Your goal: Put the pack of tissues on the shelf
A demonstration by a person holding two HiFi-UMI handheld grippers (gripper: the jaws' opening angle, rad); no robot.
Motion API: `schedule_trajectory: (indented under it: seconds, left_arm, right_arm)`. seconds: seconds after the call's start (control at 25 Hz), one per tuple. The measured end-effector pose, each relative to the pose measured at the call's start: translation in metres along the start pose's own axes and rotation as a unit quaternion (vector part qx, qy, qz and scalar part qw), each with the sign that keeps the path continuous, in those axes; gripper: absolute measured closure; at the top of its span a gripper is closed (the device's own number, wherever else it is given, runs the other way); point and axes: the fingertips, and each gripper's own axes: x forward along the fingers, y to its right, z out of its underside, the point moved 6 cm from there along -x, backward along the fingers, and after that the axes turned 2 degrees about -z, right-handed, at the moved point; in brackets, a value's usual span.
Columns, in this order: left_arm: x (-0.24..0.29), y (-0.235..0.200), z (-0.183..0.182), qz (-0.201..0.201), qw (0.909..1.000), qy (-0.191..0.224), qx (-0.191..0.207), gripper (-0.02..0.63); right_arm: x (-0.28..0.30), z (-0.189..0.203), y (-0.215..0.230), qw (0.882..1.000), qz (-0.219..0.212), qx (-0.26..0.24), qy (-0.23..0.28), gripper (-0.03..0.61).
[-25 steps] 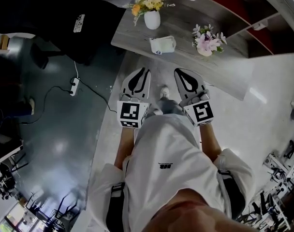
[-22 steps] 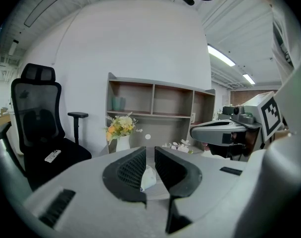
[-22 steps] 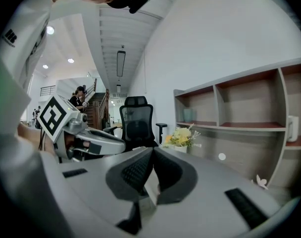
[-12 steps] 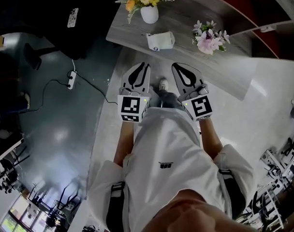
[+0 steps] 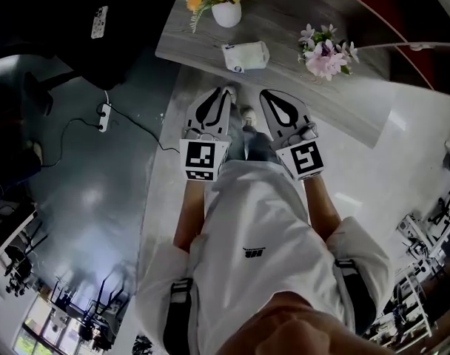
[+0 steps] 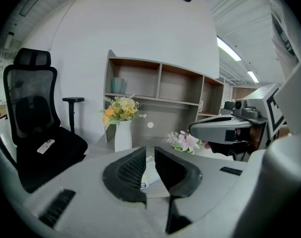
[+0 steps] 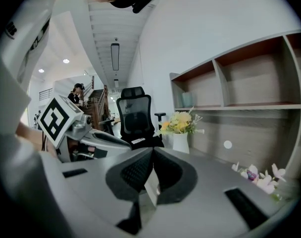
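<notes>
Pack of tissues (image 5: pixel 246 56) — white, soft, small blue mark — lies flat on the desk (image 5: pixel 284 35); open-fronted shelf (image 5: pixel 354 2) at its 2 o'clock.

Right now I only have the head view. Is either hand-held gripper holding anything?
Observer: Left, no. In the left gripper view the left hand-held gripper has its jaws a narrow gap apart with nothing between them. The pack of tissues only shows through the gap, farther off.
Operator: Right one?
Observer: The right gripper view shows the right hand-held gripper with its jaws together at the tips, empty.
Operator: Anything on the shelf?
Observer: The shelf has a pale container standing in its left compartment.
</notes>
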Motion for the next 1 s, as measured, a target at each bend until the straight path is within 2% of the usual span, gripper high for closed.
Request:
schedule_trajectory:
  seconds: [0.44, 1.0]
  left_arm:
    - [0.033, -0.029, 0.024, 0.018, 0.9993, -0.028, -0.016, 0.571]
    - [0.068, -0.045, 0.056, 0.043, 0.9969, -0.061, -0.024, 0.571]
  right_arm:
    - [0.038, 0.019, 0.002, 1.0, 0.009, 0.013, -0.024, 0.552]
    - [0.075, 0.05, 0.009, 0.998, 0.014, 0.032, -0.058, 0.552]
